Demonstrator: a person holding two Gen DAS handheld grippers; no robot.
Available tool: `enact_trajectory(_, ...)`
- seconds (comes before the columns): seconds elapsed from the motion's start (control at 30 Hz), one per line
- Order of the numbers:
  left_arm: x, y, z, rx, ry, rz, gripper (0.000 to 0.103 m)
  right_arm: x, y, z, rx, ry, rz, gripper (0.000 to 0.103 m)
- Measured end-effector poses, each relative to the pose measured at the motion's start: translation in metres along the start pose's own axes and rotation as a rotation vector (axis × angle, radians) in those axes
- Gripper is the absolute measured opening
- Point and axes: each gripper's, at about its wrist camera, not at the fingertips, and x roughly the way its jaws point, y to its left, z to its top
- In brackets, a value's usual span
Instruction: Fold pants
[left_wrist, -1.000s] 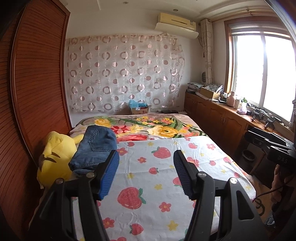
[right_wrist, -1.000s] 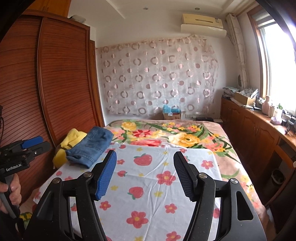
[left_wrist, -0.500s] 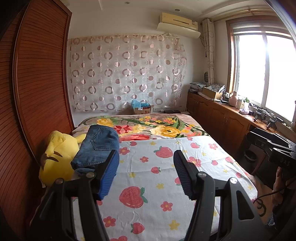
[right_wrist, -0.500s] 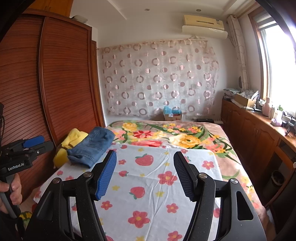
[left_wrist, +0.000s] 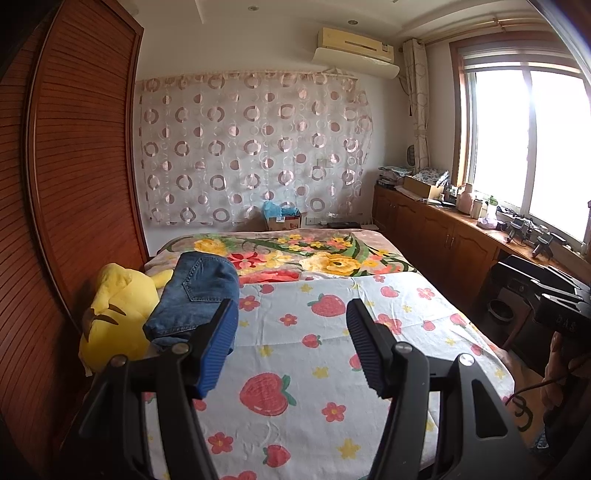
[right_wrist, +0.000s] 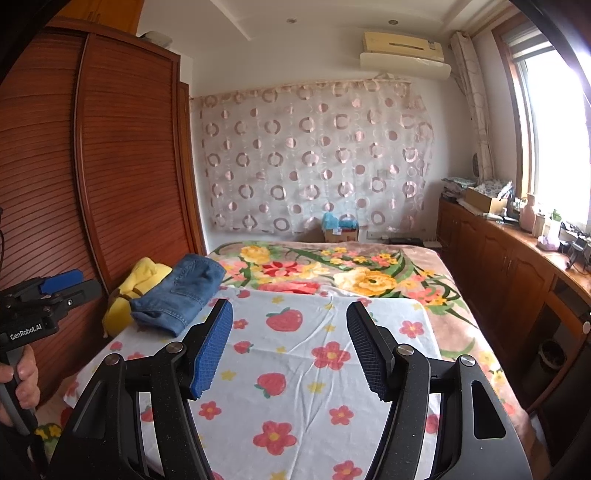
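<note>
Blue denim pants (left_wrist: 195, 295) lie folded in a compact stack at the left edge of the bed, partly on a yellow plush toy (left_wrist: 114, 317). They also show in the right wrist view (right_wrist: 181, 295). My left gripper (left_wrist: 291, 332) is open and empty, held above the strawberry sheet (left_wrist: 317, 369), with the pants just beyond its left finger. My right gripper (right_wrist: 290, 334) is open and empty above the sheet (right_wrist: 295, 387), to the right of the pants. The left gripper's body (right_wrist: 37, 306) shows at the left edge of the right wrist view.
A wooden wardrobe (left_wrist: 74, 184) runs along the bed's left side. A floral blanket (left_wrist: 314, 254) covers the bed's far half. Wooden cabinets (left_wrist: 443, 236) with clutter stand under the window on the right. A cardboard box (left_wrist: 284, 221) sits past the bed.
Both grippers have drawn back slightly and risen a little; the view has shifted a bit. The folded pants have not moved. Both grippers stay open.
</note>
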Motion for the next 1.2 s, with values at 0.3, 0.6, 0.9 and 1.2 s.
enact_trajectory(0.3,0.0002,0.0004,-0.0009,0.001,0.001,0.001,0.060,-0.0006,0.0021,0.0001,0.001,0.002,0.001,0.066)
enact_trajectory(0.6,0.0003,0.0007,-0.0014,0.001,0.001,0.000,0.061,-0.0011,0.0055,-0.0006,0.001,0.004,0.003,0.066)
enact_trajectory(0.9,0.0005,0.0007,-0.0024,0.001,0.000,0.000,0.061,-0.0008,0.0053,-0.0010,0.003,0.004,0.004,0.066)
enact_trajectory(1.2,0.0004,0.0012,-0.0032,0.003,-0.001,0.001,0.061,-0.0005,0.0076,-0.0015,0.004,0.003,0.006,0.066)
